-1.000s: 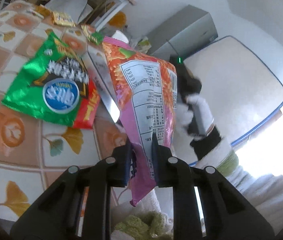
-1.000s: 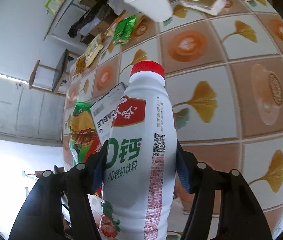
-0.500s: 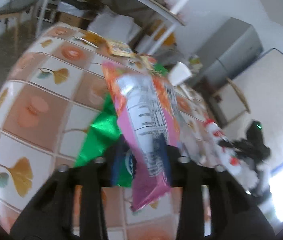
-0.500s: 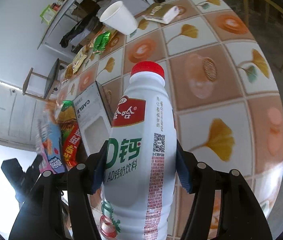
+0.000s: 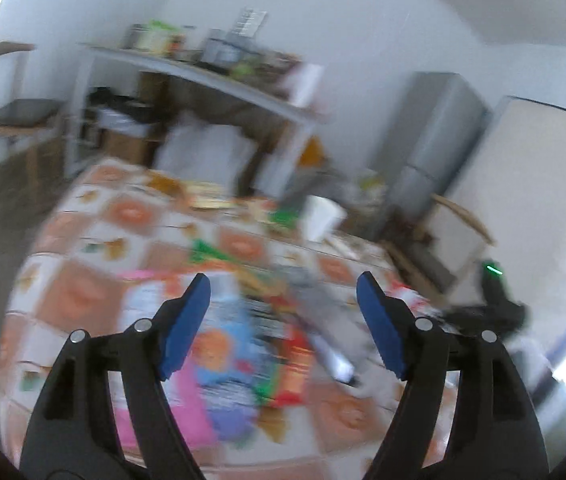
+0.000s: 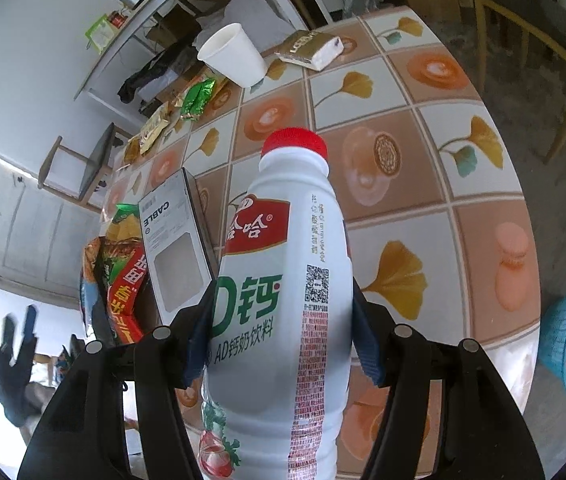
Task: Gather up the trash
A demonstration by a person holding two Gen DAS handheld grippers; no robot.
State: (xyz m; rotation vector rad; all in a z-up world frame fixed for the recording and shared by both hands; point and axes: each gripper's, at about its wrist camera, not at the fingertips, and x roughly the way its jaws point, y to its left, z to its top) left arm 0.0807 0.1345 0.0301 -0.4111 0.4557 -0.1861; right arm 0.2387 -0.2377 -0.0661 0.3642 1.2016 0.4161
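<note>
Pinching a white plastic drink bottle with a red cap (image 6: 283, 300) round its body, the right hand-held gripper (image 6: 283, 336) carries it upright above the tiled worktop with ginkgo-leaf print (image 6: 435, 184), both blue pads pressed against the label; gripped at the widest part, the bottle should stay steady in transit. A turquoise plastic basket (image 6: 563, 332) sits on the floor just past the worktop's right edge in this view, with some scrap already in it, so that is probably where the trash goes.

The left hand-held gripper (image 5: 283, 320) is spread wide with nothing between its pads; its jaws have just been opening. Below it, blurred, a pink and blue snack packet (image 5: 207, 364) lies flat on the worktop against a green and red foil packet (image 5: 283, 372), seemingly gathered into one pile.

Still scattered farther off are a white paper cup (image 6: 233, 58) on its side, a grey carton marked CABLE (image 6: 175, 244) and small green sachets (image 6: 199, 98). Open worktop lies between the bottle and the edge nearest the basket, so that path looks free; a wooden chair (image 6: 539, 20) stands close to the far corner.
</note>
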